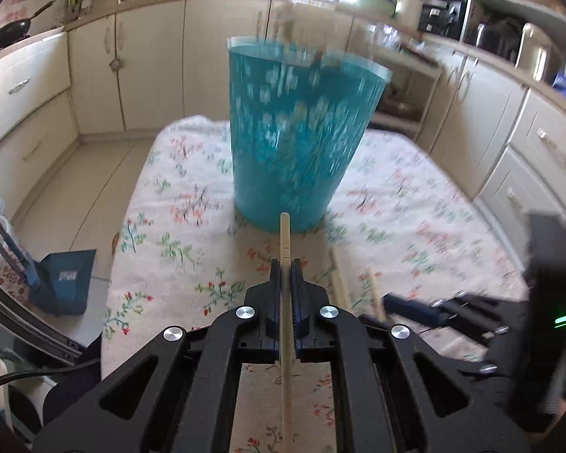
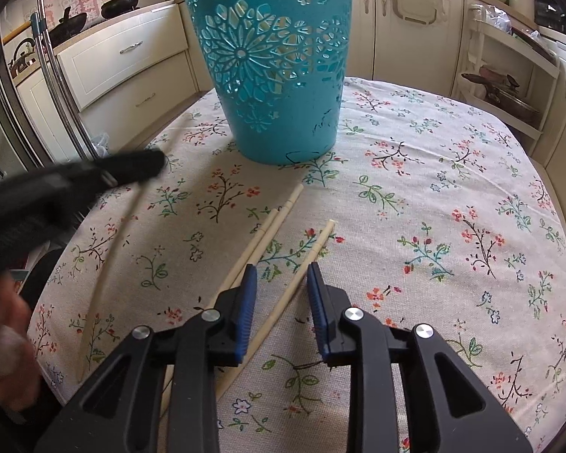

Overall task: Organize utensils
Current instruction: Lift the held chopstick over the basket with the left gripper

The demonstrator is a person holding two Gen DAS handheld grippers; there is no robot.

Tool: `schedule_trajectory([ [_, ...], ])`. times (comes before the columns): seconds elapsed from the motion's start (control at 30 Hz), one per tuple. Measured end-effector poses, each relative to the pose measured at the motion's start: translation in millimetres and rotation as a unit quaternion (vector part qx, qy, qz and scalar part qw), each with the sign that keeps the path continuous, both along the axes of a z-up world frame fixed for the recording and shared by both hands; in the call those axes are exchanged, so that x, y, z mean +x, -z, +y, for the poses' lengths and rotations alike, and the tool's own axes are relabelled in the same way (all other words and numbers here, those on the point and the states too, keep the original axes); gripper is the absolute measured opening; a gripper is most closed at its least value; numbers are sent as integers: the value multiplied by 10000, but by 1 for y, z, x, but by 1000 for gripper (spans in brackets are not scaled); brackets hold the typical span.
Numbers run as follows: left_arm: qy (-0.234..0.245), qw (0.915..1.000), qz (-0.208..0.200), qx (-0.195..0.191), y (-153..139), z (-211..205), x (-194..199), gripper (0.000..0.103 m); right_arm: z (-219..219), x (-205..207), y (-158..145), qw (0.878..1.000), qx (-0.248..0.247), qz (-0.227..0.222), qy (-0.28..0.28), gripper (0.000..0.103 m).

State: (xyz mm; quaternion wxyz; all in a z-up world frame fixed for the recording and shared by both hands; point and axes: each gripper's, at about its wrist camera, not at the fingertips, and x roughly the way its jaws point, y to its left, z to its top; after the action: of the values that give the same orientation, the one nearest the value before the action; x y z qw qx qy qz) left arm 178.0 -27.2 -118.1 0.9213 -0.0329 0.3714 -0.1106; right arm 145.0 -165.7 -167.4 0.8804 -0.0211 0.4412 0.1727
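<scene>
1. Right, my left gripper point(image 1: 283, 264) is clamped on one chopstick point(image 1: 285, 238), its tip pointing at the foot of the teal basket point(image 1: 294, 132), which stands toward the far edge of the counter point(image 1: 434, 204).
2. That basket looks smeared in the left wrist view, so I read the camera as moving; whether the stick is off the cloth I cannot tell for sure.
3. My right gripper point(image 2: 281, 275) is spread apart and holds nothing, low over the near middle of the counter.
4. A loose chopstick point(image 2: 305, 264) lies between its fingers, running on toward the basket.
5. Just left of that, a pair of chopsticks point(image 2: 271, 226) lies side by side, touching or nearly so, partly under my left finger pad.
6. Through the cut-outs in the basket wall I catch pale shapes, perhaps utensils inside, but I can't say.
7. My reckoning: early to middle going. One stick is in hand and not yet in the basket, and at least three remain on the cloth.
8. What's left is dropping this one over the rim, then clearing the loose ones with the right.
</scene>
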Motion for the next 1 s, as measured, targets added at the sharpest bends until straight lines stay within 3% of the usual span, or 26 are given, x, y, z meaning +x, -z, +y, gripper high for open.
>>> schedule_trajectory([
  [0.43, 108, 9911, -1136, -681, -108, 14, -25, 5, 1, 0, 0, 10000, -41, -21, -7, 31],
  [0.63, 133, 9836, -1607, -809, -155, 18, -25, 5, 1, -1, 0, 10000, -5, -15, -4, 32],
  [1.0, -48, 9686, -2341, -835, -215, 19, -7, 5, 1, 0, 0, 10000, 4, -12, -2, 32],
])
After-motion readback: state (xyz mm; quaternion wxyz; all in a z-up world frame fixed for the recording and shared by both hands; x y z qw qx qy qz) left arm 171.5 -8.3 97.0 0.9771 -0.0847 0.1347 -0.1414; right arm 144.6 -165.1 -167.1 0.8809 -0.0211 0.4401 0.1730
